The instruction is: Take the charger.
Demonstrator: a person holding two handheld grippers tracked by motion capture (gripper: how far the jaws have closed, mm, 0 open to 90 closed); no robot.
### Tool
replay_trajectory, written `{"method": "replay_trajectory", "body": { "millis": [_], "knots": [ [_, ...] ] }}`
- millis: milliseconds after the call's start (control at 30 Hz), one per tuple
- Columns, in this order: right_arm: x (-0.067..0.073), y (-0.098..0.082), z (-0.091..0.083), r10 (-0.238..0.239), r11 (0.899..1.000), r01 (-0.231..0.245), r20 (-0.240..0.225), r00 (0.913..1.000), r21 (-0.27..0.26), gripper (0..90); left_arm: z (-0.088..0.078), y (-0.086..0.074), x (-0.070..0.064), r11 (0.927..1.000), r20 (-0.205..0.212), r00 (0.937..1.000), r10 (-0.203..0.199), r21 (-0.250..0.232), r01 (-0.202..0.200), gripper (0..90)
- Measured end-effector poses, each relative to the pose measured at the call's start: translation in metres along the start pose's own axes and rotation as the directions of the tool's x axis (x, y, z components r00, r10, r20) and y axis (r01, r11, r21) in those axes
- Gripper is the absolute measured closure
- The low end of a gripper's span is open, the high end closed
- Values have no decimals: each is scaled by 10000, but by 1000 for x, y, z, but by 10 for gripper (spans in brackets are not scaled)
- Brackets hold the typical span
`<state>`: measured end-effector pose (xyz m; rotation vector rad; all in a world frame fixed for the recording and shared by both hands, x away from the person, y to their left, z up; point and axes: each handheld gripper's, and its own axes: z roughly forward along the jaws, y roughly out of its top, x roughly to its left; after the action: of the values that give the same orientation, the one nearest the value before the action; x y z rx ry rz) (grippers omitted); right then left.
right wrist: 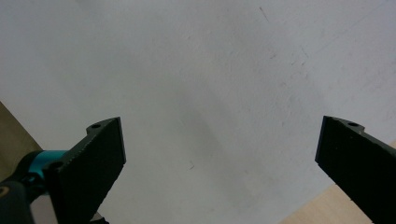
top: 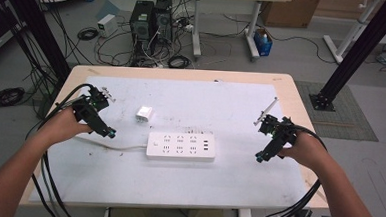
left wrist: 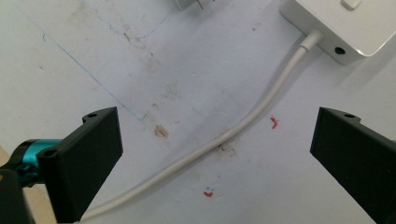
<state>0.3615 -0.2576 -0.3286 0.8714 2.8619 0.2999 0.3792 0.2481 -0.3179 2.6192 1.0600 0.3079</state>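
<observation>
In the left gripper view, the white power strip (left wrist: 336,28) is cut off by the frame at 1 o'clock, so one corner with its cable socket and a bit of a switch are all that shows. Its white cord (left wrist: 243,123) runs out of frame at 7 o'clock, passing behind the near finger. A small white adapter (left wrist: 189,3) at 12 o'clock is clipped to a sliver; its shape cannot be told. Both gripper views crop their own black fingers at the bottom corners. In the high view the strip's socket markings are too small to read, and both forearms leave the frame at 6 o'clock.
</observation>
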Motion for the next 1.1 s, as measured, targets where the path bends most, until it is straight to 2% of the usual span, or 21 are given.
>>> {"method": "replay_trajectory", "body": {
  "millis": [67, 100, 267, 333, 400, 567, 667, 733, 800, 900, 933, 1000, 1033, 1067, 1100],
  "knots": [
    [0, 0, 0, -9, 10000, 9, 80, 10000, 3, 10, -2, 0, 0, 9998, -41, 9999, -155, -88, 154, 23],
    [1, 0, -1, 119, 9999, -119, 134, 9998, -10, 10, -2, 0, 0, 9998, -41, 9999, -155, -88, 154, 23],
    [0, -1, -3, 130, 9998, -127, 231, 9996, -150, 10, -5, 2, 0, 9997, -134, 9997, -207, -105, 205, 23],
    [0, -2, -4, 267, 9993, -261, 261, 9993, -260, 10, -7, 5, 0, 9991, -51, 9993, -364, -231, 362, 23],
    [-1, -2, -4, 235, 9995, -230, 266, 9994, -217, 10, -6, 7, 0, 9989, 2, 9991, -433, -163, 433, 23],
    [-2, -1, -3, 339, 9990, -331, 237, 9991, -295, 10, -3, 14, 2, 9929, -26, 9930, -1183, -166, 1182, 23],
    [-2, 0, -2, 480, 9983, -470, 287, 9984, -356, 10, -2, 20, 5, 9846, -114, 9852, -1711, -384, 1705, 23],
    [-3, 0, -1, 490, 9982, -480, 286, 9984, -361, 10, 0, 26, 6, 9766, -304, 9776, -2082, -621, 2061, 23],
    [-5, 0, 0, 483, 9983, -473, 296, 9984, -340, 10, 3, 32, 6, 9644, -485, 9658, -2549, -850, 2503, 23],
    [-6, 0, 1, 506, 9979, -493, 319, 9982, -411, 10, 9, 41, 4, 9542, -966, 9516, -2918, -974, 2828, 23],
    [-7, 0, 1, 539, 9978, -526, 317, 9980, -404, 10, 11, 44, 4, 9549, -1025, 9510, -2917, -890, 2833, 23],
    [-8, -1, 1, 560, 9975, -545, 339, 9979, -458, 10, 17, 51, 4, 9444, -1059, 9403, -3235, -984, 3139, 23],
    [-8, -1, 1, 560, 9975, -545, 339, 9979, -458, 10, 17, 51, 4, 9444, -1059, 9403, -3235, -984, 3139, 23],
    [-8, -1, 2, 656, 9967, -641, 308, 9974, -493, 10, 23, 56, 4, 9327, -1060, 9288, -3552, -1074, 3444, 23],
    [-8, -1, 2, 727, 9964, -713, 301, 9969, -463, 10, 25, 58, 5, 9324, -1077, 9280, -3566, -1036, 3462, 23]
  ]
}}
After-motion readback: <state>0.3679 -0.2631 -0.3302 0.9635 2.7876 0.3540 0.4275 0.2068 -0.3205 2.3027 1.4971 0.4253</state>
